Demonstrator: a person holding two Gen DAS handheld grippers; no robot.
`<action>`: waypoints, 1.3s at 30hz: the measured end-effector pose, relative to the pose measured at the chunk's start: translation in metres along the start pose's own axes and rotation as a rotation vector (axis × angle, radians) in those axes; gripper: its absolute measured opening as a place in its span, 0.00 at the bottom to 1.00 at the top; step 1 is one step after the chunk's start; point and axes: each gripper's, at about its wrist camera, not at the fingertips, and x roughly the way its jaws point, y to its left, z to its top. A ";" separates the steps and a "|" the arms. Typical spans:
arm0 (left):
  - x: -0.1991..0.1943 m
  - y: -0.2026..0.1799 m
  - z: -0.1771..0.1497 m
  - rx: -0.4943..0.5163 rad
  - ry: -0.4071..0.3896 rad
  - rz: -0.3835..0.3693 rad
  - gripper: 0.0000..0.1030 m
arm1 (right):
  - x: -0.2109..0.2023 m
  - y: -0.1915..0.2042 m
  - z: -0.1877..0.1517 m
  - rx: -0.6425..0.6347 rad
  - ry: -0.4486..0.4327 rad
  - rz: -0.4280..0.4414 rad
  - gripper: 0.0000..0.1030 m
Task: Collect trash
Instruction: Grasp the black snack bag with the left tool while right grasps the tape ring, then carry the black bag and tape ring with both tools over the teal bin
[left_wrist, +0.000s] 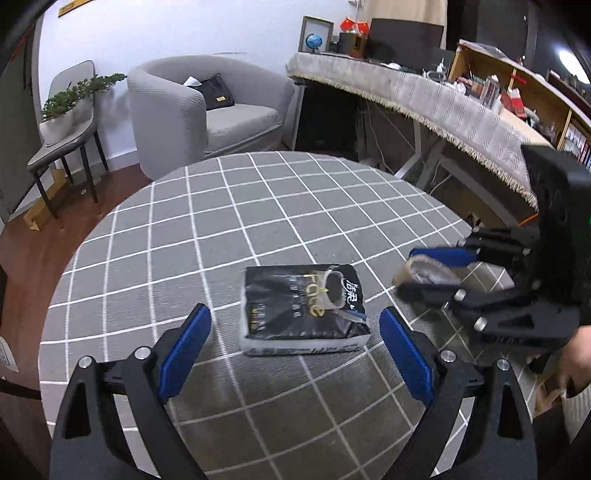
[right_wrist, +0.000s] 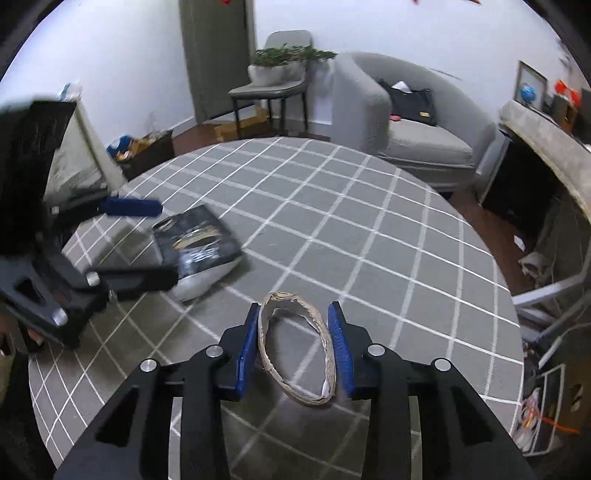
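The cardboard ring, an empty tape core, is light and thin-walled and already squashed to an oval, so it likely needs only a soft squeeze across its sides; the right hand-held gripper is clamped on it just above the table, angled down. The black tissue pack looks soft, light and slick-wrapped, best taken across its narrow width. It lies flat on the table between the wide-apart fingers of the downward-tilted left hand-held gripper, untouched.
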 end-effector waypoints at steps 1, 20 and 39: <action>0.004 -0.003 0.000 0.007 0.016 0.006 0.92 | -0.002 -0.004 -0.001 0.013 -0.008 -0.002 0.36; 0.018 -0.015 0.006 -0.033 0.056 0.120 0.72 | -0.012 -0.014 -0.010 0.078 -0.014 -0.013 0.36; -0.071 -0.008 -0.049 -0.102 -0.119 0.135 0.71 | -0.031 0.044 -0.028 0.131 -0.074 -0.039 0.36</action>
